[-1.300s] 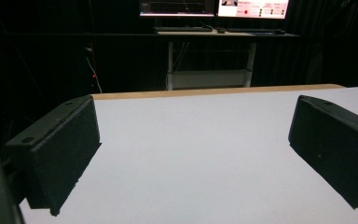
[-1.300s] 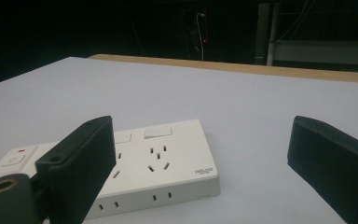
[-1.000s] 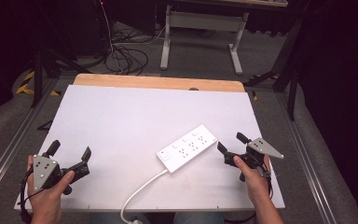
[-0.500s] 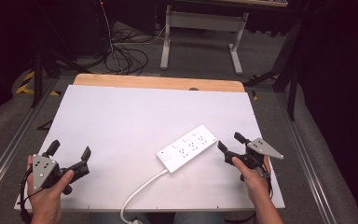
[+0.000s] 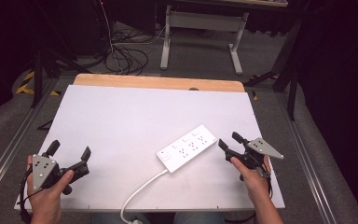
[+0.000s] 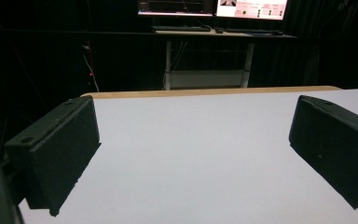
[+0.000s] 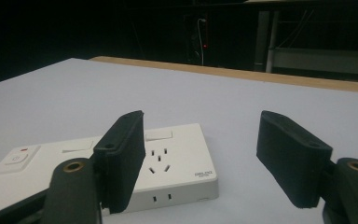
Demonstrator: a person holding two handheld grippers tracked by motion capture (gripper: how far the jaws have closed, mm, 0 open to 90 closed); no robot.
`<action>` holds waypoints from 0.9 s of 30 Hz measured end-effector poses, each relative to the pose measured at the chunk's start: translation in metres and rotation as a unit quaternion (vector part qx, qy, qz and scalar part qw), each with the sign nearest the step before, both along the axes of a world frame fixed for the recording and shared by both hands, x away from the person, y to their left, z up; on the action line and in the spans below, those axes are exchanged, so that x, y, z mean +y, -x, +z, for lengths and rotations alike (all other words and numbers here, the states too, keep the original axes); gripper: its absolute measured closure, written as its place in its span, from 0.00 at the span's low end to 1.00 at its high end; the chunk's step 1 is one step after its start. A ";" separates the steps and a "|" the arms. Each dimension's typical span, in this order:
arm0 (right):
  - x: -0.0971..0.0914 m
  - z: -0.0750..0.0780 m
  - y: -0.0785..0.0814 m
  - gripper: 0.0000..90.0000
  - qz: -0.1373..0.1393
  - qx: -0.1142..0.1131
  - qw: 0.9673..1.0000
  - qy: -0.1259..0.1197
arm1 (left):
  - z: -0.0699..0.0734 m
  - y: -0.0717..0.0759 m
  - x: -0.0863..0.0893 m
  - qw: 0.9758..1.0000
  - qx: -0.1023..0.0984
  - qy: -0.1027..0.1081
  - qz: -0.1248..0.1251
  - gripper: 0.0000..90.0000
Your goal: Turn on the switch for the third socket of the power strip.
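The power strip (image 5: 187, 148) lies flat on the white table (image 5: 135, 116), right of its middle and slanted, with its white cable (image 5: 142, 189) running off the near edge. The right hand-held gripper (image 5: 228, 141) sits just beside the strip's far-right end, not touching it; its jaws have just been closing and now stand part open with nothing between them.

The right gripper view brings the power strip (image 7: 98, 163) up close: a switch with a small red mark (image 7: 16, 158) at its left end, socket holes, and small lettering near the corner. One black jaw overlaps the strip's top face in that view, while the other stands over bare table. The high view shows none of that detail, but it does show the whole strip, its cable, and both of the person's hands.

The left hand-held gripper (image 5: 70, 151) is held at the table's near-left corner, well apart from the strip, jaws wide open and empty. The left gripper view looks across bare white table to a wooden edge strip (image 6: 205, 92), with lit monitors (image 6: 212, 8) on a desk in the dark room beyond. In the high view, a tangle of black cables (image 5: 126, 58) lies on the grey floor behind the table, beside a metal desk frame (image 5: 200, 35).
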State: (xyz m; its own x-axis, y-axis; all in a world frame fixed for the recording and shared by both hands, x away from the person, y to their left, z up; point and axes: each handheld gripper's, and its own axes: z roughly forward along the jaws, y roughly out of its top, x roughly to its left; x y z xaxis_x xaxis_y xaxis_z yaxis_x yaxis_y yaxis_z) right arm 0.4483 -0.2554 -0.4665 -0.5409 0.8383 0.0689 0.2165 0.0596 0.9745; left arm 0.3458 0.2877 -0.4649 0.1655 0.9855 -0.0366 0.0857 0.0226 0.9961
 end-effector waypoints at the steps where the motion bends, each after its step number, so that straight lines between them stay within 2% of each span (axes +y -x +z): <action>1: -0.001 0.000 0.000 0.38 -0.001 0.000 1.000 0.000 | 0.000 0.000 0.000 1.000 0.000 0.000 0.001 0.02; 6: -0.001 0.000 0.000 0.40 -0.001 -0.002 1.000 0.002 | 0.000 0.000 0.000 1.000 0.000 0.000 0.000 0.02; 15: -0.001 0.002 0.001 0.52 0.004 -0.006 1.000 0.008 | 0.000 0.000 0.000 1.000 0.000 0.001 -0.001 0.02; 17: -0.001 0.003 0.001 0.59 0.007 -0.004 1.000 0.011 | 0.000 0.000 0.000 1.000 0.001 0.000 -0.001 0.03; 27: 0.002 0.003 0.002 0.78 0.021 0.000 0.999 0.030 | 0.000 0.000 0.001 1.000 0.001 0.000 -0.001 0.03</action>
